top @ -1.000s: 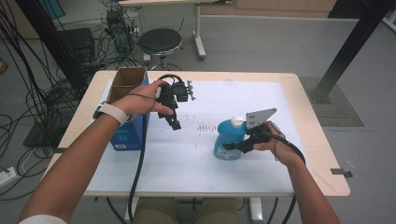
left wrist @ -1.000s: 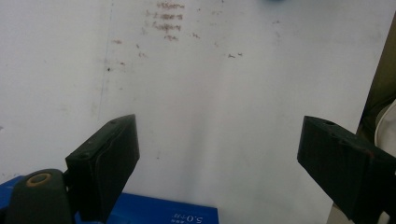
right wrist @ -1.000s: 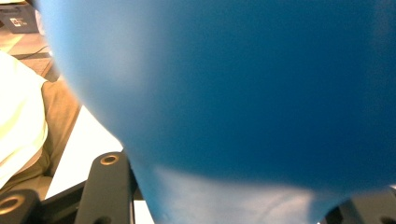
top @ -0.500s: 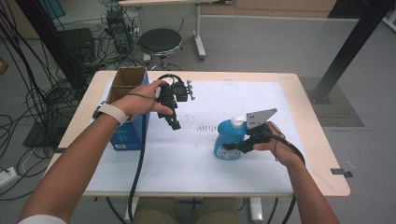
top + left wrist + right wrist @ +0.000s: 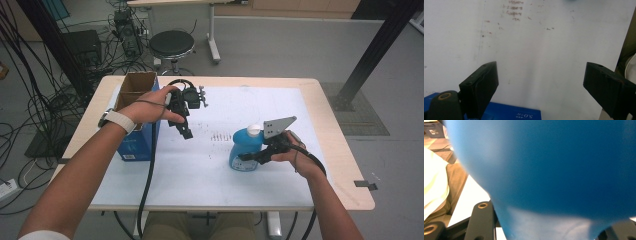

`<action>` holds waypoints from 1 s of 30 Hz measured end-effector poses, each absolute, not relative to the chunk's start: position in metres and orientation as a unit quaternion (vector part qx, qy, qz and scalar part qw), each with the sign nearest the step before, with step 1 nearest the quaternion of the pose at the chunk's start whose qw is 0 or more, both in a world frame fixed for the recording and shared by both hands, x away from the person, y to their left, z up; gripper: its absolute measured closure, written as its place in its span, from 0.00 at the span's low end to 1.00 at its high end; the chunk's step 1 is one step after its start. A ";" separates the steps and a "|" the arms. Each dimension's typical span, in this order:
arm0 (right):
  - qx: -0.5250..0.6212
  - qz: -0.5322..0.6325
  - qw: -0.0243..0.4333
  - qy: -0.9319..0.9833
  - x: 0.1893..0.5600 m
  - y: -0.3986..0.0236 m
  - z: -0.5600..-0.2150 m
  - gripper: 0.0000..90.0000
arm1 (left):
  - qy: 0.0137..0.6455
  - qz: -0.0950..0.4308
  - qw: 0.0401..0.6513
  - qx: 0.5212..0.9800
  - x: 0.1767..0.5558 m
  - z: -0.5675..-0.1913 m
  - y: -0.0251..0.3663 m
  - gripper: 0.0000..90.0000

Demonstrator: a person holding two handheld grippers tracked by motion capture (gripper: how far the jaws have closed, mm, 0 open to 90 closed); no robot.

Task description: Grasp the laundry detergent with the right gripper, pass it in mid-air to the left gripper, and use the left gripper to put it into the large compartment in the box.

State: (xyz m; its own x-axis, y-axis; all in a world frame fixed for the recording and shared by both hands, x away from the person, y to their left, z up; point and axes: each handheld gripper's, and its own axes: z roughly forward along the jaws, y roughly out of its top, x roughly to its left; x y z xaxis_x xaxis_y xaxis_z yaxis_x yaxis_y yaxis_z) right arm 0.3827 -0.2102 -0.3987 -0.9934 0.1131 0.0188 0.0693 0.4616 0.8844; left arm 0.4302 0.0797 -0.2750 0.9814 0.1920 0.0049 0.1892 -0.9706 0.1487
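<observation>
In the high view, a blue bottle (image 5: pixel 245 150) with a white cap is seen standing on the white sheet of the table (image 5: pixel 240 85), toward its right half. It is clamped around its body by the right gripper (image 5: pixel 250 157), which is held level by the right hand (image 5: pixel 290 152) and reaches the bottle from the right. The left gripper (image 5: pixel 186 131) is held above the sheet by the left hand (image 5: pixel 150 106), well apart from the bottle, with its jaws pointed down and toward the person. Just beside that hand, at the table's left edge, a blue cardboard box (image 5: pixel 135 135) with an open top is seen.

In the left gripper view, the two black jaws are seen spread wide with nothing between them; the white sheet lies below, faintly marked with small reddish spots, and a blue edge of the box (image 5: pixel 516 113) is seen at the bottom.

In the right gripper view, the blue bottle (image 5: pixel 554 170) is pressed close to the camera, and the jaws are closed against its sides.
</observation>
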 end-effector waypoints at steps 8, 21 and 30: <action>0.061 0.520 0.021 0.851 0.382 -0.211 -0.399 0.48 | 0.093 0.012 0.072 0.993 0.429 -0.273 0.079 0.14; 0.061 0.511 0.026 0.857 0.381 -0.207 -0.395 0.48 | 0.093 0.019 0.073 0.993 0.425 -0.267 0.085 0.13; 0.066 0.514 0.024 0.855 0.379 -0.203 -0.381 0.48 | 0.091 0.023 0.071 0.993 0.419 -0.259 0.086 0.13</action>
State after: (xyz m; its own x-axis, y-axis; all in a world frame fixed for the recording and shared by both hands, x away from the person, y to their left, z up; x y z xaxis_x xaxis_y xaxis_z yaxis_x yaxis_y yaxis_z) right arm 0.3788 -0.2033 -0.3815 -0.9903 0.1366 0.0268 0.0878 0.4634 0.8818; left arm 0.4194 0.0862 -0.2586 0.9824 0.1838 0.0332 0.1772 -0.9733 0.1459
